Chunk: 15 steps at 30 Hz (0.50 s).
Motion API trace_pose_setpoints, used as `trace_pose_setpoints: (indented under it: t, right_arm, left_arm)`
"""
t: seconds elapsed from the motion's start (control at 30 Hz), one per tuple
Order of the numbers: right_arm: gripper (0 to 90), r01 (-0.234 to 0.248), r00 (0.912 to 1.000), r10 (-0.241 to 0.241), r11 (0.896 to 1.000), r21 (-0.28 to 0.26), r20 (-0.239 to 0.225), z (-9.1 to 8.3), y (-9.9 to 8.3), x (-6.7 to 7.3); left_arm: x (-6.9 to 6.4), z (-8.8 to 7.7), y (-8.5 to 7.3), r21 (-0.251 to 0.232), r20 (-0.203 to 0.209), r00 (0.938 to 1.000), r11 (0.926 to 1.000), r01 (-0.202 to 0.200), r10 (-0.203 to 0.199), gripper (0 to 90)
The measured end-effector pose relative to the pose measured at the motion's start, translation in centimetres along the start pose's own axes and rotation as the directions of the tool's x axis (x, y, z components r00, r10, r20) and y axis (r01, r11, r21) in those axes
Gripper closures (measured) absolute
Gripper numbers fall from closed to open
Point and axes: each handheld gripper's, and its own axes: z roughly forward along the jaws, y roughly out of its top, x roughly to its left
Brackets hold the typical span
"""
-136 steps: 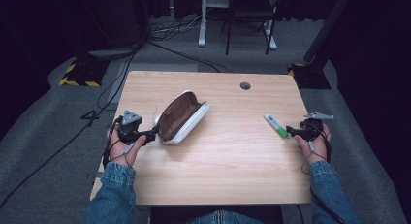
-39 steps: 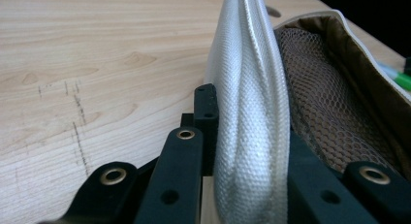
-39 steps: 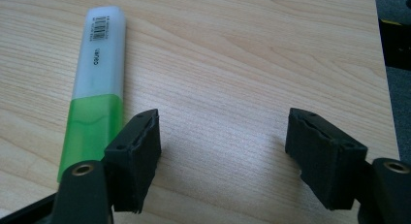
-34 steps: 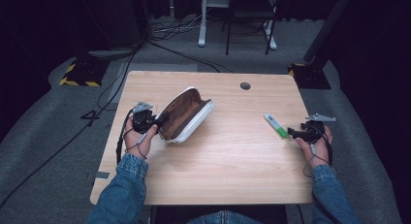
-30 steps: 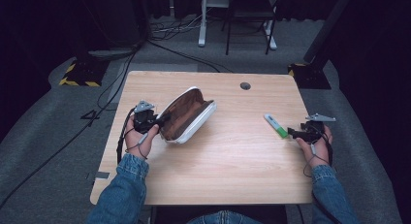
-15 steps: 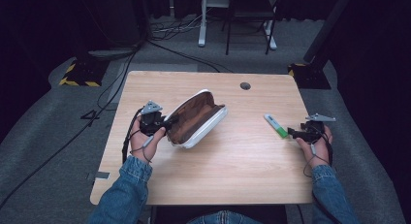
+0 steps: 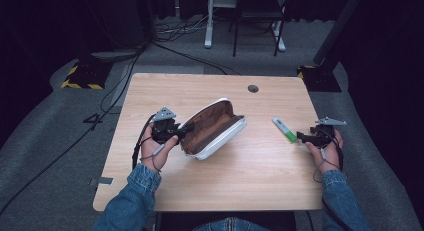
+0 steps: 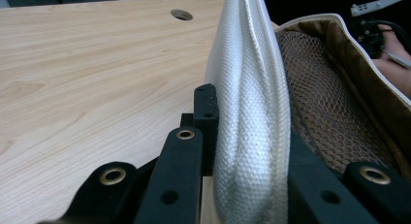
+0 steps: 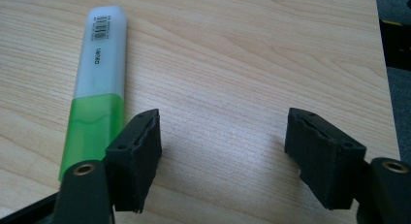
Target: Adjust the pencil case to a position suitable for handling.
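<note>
Wooden table (image 7: 250, 176): our left claw (image 7: 182, 131) pinches the open pouch's (image 7: 212, 128) rim — probably steadying its mouth — while our right claw (image 7: 301, 137) gapes empty beside the green marker (image 7: 284, 129).

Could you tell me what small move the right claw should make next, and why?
Probably shift sideways over the green highlighter and close: the right claw stands open beside it, while the left claw pinches the open pouch by its rim.

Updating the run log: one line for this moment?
left gripper: shut on pouch rim | right gripper: open, beside highlighter
</note>
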Motion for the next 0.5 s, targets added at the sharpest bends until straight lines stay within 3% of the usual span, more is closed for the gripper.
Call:
trace_pose_setpoints:
  t: [0.3,0.5]
  right_arm:
    - [29.2,0.0,1.0,0.0,1.0,0.0,0.0,0.0,0.0,0.0]
    - [29.2,0.0,1.0,0.0,1.0,0.0,0.0,0.0,0.0,0.0]
  left_arm:
    - [-1.6,0.7,-0.1,0.033,0.045,0.9983,0.9987,-0.039,0.037,82.9]
    - [-2.8,1.2,-0.3,0.057,0.09,0.994,0.9961,-0.068,0.062,82.8]
